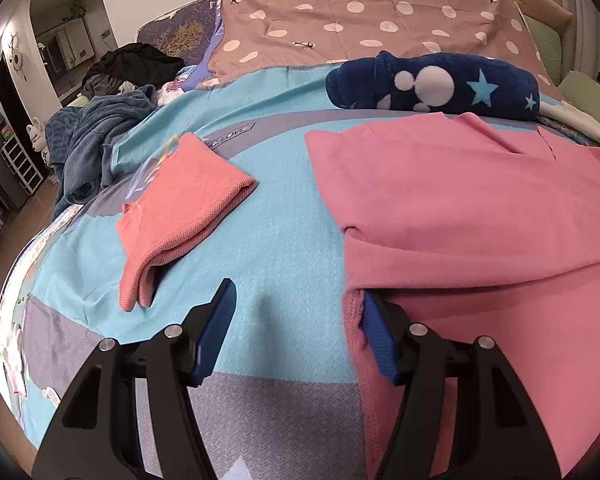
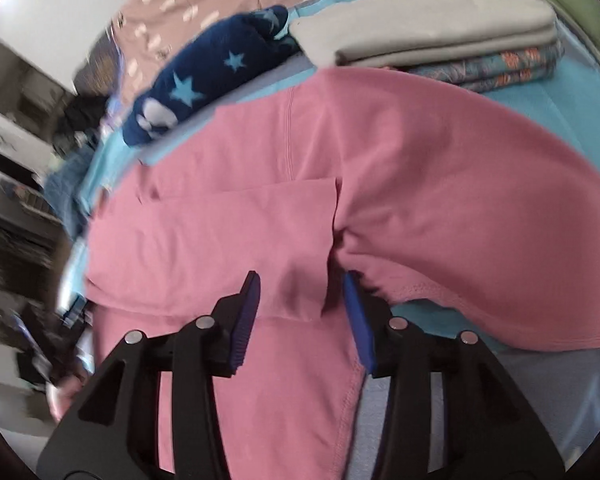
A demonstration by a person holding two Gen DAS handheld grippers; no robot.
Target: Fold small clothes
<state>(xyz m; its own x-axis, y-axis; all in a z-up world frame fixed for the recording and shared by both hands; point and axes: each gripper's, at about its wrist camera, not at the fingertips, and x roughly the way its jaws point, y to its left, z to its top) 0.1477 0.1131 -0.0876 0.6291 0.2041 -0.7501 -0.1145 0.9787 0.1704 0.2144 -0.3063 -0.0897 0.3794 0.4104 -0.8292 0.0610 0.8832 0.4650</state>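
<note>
A pink garment point(image 1: 480, 208) lies spread on the bed's blue cover point(image 1: 276, 240), partly folded with a flap over its top. My left gripper point(image 1: 300, 300) is open at the garment's left edge; its right finger point(image 1: 380, 340) touches the pink fabric, its left finger is over the bare cover. In the right wrist view the pink garment point(image 2: 420, 168) fills the middle, with a folded flap point(image 2: 220, 240) lying on it. My right gripper point(image 2: 300, 296) is open, its jaws straddling the flap's lower corner. A folded salmon garment point(image 1: 180, 204) lies to the left.
A rolled navy star-print fleece point(image 1: 432, 82) lies behind the pink garment. A stack of folded clothes point(image 2: 452, 44) sits at the back right. A heap of dark unfolded clothes point(image 1: 100, 128) is at the bed's left edge. A dotted brown sheet point(image 1: 360, 16) covers the far end.
</note>
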